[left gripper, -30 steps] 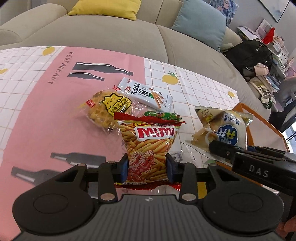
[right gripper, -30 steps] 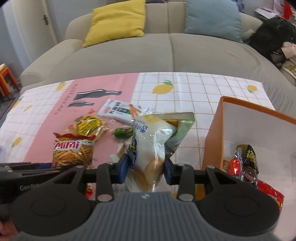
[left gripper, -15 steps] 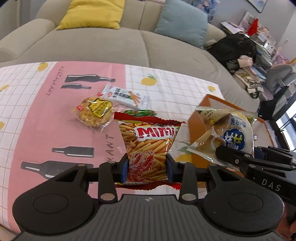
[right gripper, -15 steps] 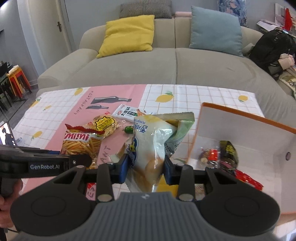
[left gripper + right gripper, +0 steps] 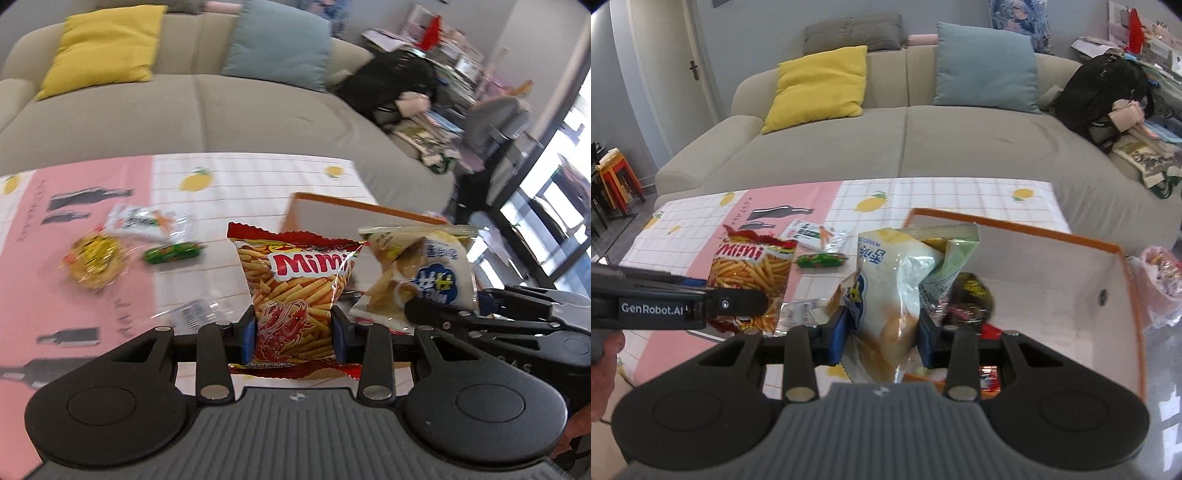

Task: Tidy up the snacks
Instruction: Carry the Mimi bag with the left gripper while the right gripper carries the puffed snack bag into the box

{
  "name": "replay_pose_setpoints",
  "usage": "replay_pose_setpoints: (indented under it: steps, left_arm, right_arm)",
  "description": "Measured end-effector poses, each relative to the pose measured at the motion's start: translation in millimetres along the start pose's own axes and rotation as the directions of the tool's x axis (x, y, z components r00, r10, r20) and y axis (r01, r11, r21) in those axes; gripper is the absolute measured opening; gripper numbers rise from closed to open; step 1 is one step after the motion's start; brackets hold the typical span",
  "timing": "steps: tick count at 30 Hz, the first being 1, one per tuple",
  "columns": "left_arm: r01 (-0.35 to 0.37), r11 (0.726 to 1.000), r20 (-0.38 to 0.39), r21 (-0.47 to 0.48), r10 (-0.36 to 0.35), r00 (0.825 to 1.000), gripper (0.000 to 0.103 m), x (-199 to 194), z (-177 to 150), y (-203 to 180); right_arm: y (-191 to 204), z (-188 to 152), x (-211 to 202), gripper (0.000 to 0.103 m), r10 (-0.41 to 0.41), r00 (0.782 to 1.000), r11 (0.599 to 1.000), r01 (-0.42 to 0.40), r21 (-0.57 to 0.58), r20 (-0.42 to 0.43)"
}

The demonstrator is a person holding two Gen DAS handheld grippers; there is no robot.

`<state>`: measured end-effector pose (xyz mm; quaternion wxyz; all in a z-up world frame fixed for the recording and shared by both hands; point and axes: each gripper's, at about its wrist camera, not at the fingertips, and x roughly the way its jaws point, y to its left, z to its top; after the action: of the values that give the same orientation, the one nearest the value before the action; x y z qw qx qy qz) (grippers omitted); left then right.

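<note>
My left gripper (image 5: 294, 334) is shut on a red Mimi snack bag (image 5: 297, 291) and holds it upright above the table. My right gripper (image 5: 882, 332) is shut on a pale yellow-and-white chip bag (image 5: 897, 288), which hangs over the near left corner of the orange-rimmed box (image 5: 1082, 243). In the left wrist view that chip bag (image 5: 421, 273) hangs just right of the Mimi bag, with the box (image 5: 332, 205) behind both. Dark and red packets (image 5: 971, 295) lie inside the box.
On the pink and white tablecloth (image 5: 236, 184) lie a round yellow cracker pack (image 5: 94, 260), a white packet (image 5: 138, 221), a green candy (image 5: 171, 253) and a clear wrapper (image 5: 195, 314). A grey sofa (image 5: 923, 147) stands behind the table. A person's hand (image 5: 605, 354) shows at left.
Both grippers have risen and moved right with their bags. The box has come closer, and the chip bag now hangs over its corner. The snacks on the cloth fell away to the left.
</note>
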<state>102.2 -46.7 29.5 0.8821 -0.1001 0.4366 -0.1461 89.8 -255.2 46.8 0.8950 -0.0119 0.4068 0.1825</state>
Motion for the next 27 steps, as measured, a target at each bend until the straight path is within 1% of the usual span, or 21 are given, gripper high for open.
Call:
replay_pose_setpoints:
  steps: [4, 7, 12, 15, 18, 21, 24, 27]
  left_arm:
    - [0.049, 0.998, -0.027, 0.043, -0.048, 0.999, 0.043, 20, 14, -27]
    - [0.086, 0.995, -0.054, 0.059, -0.083, 0.995, 0.043, 37, 22, -43]
    - [0.14, 0.983, -0.095, 0.115, -0.13, 0.987, 0.043, 66, 34, -66]
    - [0.162, 0.979, -0.124, 0.125, -0.147, 0.981, 0.043, 83, 40, -74]
    - [0.172, 0.972, -0.146, 0.159, -0.149, 0.978, 0.043, 102, 45, -84]
    - [0.163, 0.968, -0.18, 0.192, -0.129, 0.975, 0.044, 122, 48, -91]
    - [0.16, 0.966, -0.212, 0.202, -0.116, 0.97, 0.043, 143, 50, -95]
    - [0.165, 0.965, -0.233, 0.205, -0.116, 0.965, 0.043, 160, 51, -96]
  right_arm:
    - [-23, 2, -6, 0.036, -0.027, 1.0, 1.0, 0.026, -0.004, -0.011]
    - [-43, 5, -7, 0.036, -0.062, 0.998, 0.998, 0.061, -0.014, -0.026]
    - [-74, 8, -1, 0.036, -0.103, 0.992, 0.995, 0.102, -0.023, -0.066]
    - [-90, 9, 9, 0.036, -0.12, 0.988, 0.993, 0.118, -0.032, -0.1]
    - [-103, 10, 20, 0.036, -0.14, 0.981, 0.99, 0.134, -0.053, -0.133]
    - [-117, 11, 35, 0.036, -0.146, 0.975, 0.989, 0.137, -0.061, -0.167]
    - [-126, 10, 50, 0.036, -0.16, 0.967, 0.986, 0.147, -0.077, -0.198]
    - [-139, 10, 67, 0.036, -0.166, 0.959, 0.986, 0.154, -0.07, -0.231]
